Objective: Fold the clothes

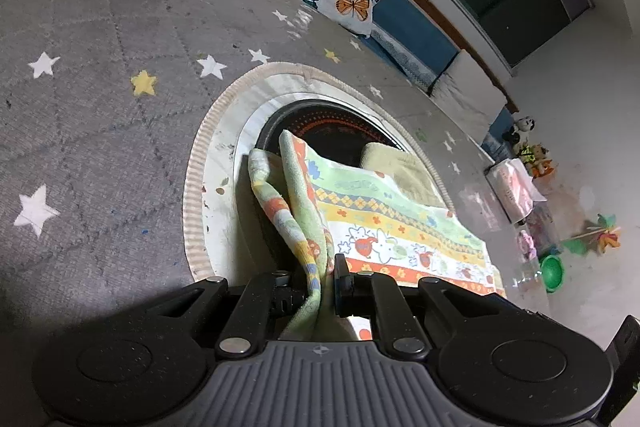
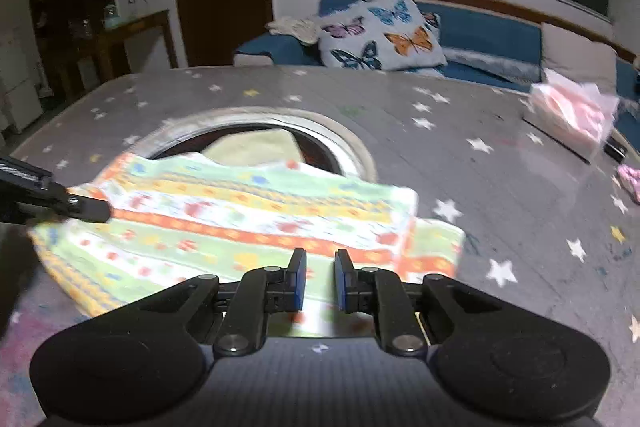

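A striped green, yellow and orange patterned towel [image 1: 384, 223] lies folded on the grey star-print table [image 1: 100, 87], partly over a round inset. My left gripper [image 1: 322, 283] is shut on a bunched edge of the towel, lifted into a ridge. In the right wrist view the towel [image 2: 248, 211] lies flat, and the left gripper's finger [image 2: 84, 207] reaches in at its left edge. My right gripper [image 2: 320, 279] is open and empty, just above the towel's near edge.
The round inset [image 1: 224, 163] has a pale rim and a dark centre, with a yellowish cloth [image 2: 256, 147] inside. A pink tissue pack [image 2: 572, 115] lies at the table's right. A blue sofa with a butterfly cushion [image 2: 384, 35] stands behind.
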`<state>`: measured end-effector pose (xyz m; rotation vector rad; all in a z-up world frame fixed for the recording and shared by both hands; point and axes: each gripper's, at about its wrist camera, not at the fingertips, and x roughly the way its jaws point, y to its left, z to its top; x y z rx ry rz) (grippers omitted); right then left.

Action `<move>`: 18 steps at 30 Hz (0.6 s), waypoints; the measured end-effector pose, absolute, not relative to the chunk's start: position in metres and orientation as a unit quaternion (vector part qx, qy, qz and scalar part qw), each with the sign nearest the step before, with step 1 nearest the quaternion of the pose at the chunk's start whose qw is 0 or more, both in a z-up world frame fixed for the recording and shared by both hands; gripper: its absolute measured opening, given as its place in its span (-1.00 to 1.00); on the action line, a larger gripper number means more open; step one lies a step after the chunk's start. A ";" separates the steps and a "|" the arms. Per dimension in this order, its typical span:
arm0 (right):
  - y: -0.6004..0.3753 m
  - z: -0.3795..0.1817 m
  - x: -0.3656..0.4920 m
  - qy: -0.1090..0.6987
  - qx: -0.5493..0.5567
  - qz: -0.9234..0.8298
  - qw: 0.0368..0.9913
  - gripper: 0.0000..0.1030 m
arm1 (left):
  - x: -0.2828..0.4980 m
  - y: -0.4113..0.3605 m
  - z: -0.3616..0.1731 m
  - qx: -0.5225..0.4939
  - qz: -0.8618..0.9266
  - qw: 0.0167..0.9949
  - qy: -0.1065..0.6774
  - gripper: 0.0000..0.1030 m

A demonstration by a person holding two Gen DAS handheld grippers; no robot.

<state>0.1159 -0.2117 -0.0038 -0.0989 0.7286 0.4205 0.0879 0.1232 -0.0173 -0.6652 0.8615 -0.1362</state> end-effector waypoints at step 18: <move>-0.256 -0.010 0.142 0.361 0.048 0.139 0.921 0.01 | 0.092 0.119 -0.011 -0.288 -0.066 0.860 0.416 -0.78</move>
